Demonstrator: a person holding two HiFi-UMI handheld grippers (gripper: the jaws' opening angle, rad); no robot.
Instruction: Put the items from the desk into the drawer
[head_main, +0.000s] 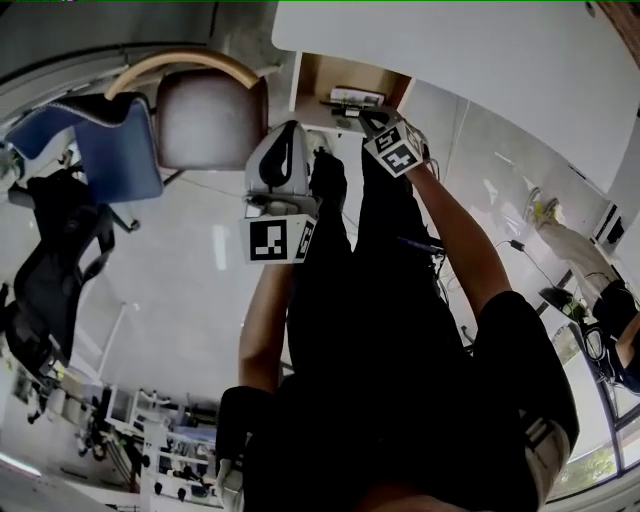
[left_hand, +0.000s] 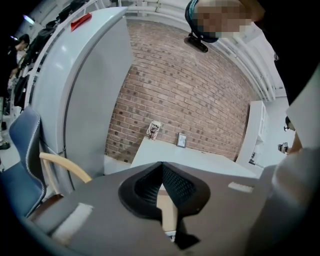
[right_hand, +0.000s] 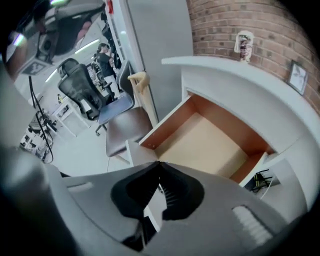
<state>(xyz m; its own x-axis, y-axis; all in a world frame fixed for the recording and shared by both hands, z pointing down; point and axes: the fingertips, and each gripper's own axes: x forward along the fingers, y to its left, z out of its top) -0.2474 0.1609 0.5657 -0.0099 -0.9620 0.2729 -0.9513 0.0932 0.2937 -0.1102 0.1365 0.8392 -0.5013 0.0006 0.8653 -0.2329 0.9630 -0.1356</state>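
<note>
Both tongs empty: left gripper (left_hand: 161, 163) and right gripper (right_hand: 159, 163) have jaws pressed together on nothing; cup (left_hand: 154, 130) and frame (left_hand: 181, 140) stand at the far edge of the desk (left_hand: 200, 161), above the open drawer (right_hand: 210, 142). Hazard: an approach with jaws unopened would probably topple either.

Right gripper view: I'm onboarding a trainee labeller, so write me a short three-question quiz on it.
1. True or false: the drawer stands open.
2. The right gripper is: A open; B shut with nothing in it; C shut on a cup.
3. Fill in: the wall behind the desk is built of ____.
Key: 1 true; 2 B; 3 brick.
</note>
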